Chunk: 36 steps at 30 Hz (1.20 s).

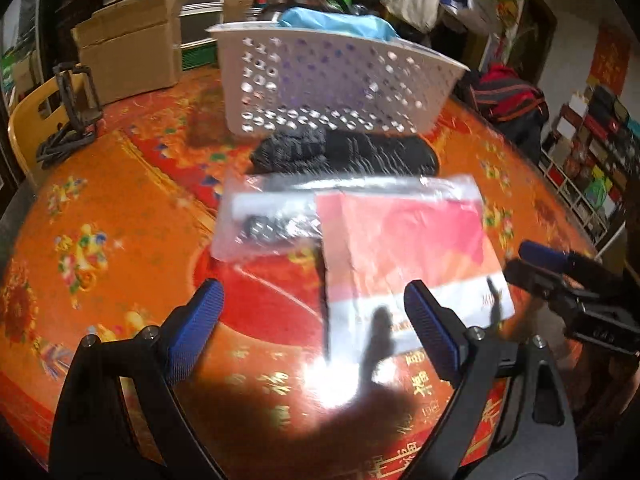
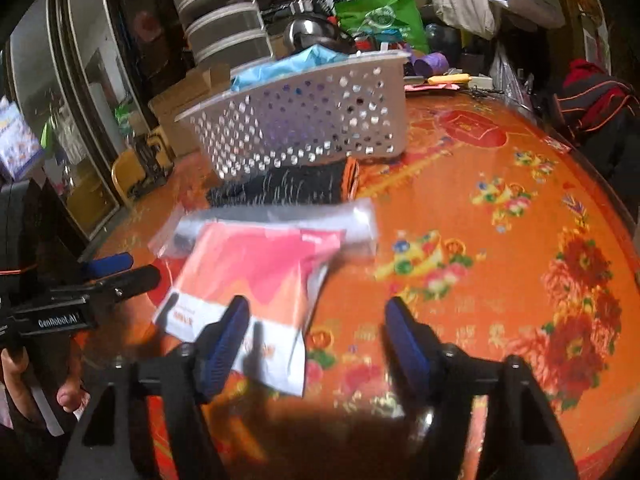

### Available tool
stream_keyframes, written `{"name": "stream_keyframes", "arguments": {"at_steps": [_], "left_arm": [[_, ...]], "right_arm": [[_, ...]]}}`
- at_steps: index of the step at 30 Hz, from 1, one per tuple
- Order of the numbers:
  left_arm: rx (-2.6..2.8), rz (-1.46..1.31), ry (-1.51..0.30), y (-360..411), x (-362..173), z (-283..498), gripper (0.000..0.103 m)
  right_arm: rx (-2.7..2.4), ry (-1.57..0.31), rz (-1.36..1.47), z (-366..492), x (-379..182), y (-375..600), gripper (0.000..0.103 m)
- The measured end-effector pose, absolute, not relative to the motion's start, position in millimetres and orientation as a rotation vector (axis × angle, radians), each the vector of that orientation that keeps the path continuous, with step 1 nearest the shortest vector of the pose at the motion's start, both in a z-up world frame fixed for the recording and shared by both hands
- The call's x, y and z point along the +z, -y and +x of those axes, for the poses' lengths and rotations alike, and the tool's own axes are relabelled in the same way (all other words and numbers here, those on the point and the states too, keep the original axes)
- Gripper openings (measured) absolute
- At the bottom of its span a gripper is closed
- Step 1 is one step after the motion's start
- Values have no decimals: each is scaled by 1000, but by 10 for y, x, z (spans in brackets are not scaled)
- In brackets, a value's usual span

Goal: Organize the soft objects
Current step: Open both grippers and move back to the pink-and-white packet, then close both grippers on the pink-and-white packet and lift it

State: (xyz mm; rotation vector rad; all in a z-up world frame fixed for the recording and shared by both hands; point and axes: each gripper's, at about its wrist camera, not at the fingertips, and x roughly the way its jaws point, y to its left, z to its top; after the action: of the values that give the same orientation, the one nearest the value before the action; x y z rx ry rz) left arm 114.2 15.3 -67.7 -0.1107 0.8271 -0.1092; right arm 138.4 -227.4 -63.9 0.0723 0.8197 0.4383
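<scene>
1. Tongs first: the left gripper stands wide apart and empty over the near edge of the red-and-white packet; the right gripper is also apart, holding nothing, with its left pad over the packet's corner.
2. Both going for that one packet could make them collide.
3. Slick plastic may slide on the glossy tablecloth instead of lifting.
4. The clear bag underneath could drag along.
5. The black cloth lies against the white basket, easily snagged.
</scene>
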Motion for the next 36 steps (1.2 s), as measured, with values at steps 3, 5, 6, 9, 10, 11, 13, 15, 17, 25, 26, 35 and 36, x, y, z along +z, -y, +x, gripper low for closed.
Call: {"name": "stream_keyframes", "arguments": {"at_steps": [3, 5, 6, 9, 10, 11, 13, 15, 17, 25, 26, 35, 36], "left_arm": [[-134, -97, -838, -47, -760, 1124, 90], [-149, -106, -855, -7, -805, 1168, 86], [-161, -118, -863, -4, -802, 1192, 86], [-167, -124, -858, 7, -772, 1229, 84], [-177, -124, -869, 11, -784, 1254, 83], [-178, -118, -866, 22, -774, 1266, 82], [-179, -109, -870, 48, -772, 1278, 80], [-180, -100, -872, 54, -782, 1325, 78], [-190, -93, -871, 77, -785, 1336, 75], [-242, -104, -854, 167, -782, 1318, 50], [-246, -105, -854, 180, -780, 1317, 43], [-277, -175, -864, 143, -783, 1296, 26], [-277, -178, -861, 135, -785, 1288, 26]], "right_arm": [[469, -832, 76, 1373, -677, 2235, 61], [481, -839, 67, 1377, -701, 2182, 60], [494, -845, 67, 1393, -711, 2159, 60], [504, -860, 56, 1463, -715, 2089, 56], [514, -867, 56, 1470, -714, 2067, 54], [520, -874, 49, 1480, -711, 2036, 53], [519, -880, 29, 1498, -712, 1985, 49], [517, -881, 11, 1511, -710, 1939, 48], [517, -882, -5, 1519, -710, 1920, 47], [541, -881, -10, 1521, -724, 1906, 41], [544, -882, -9, 1524, -725, 1909, 40], [561, -880, -17, 1505, -732, 1876, 32], [561, -878, -18, 1500, -731, 1872, 31]]}}
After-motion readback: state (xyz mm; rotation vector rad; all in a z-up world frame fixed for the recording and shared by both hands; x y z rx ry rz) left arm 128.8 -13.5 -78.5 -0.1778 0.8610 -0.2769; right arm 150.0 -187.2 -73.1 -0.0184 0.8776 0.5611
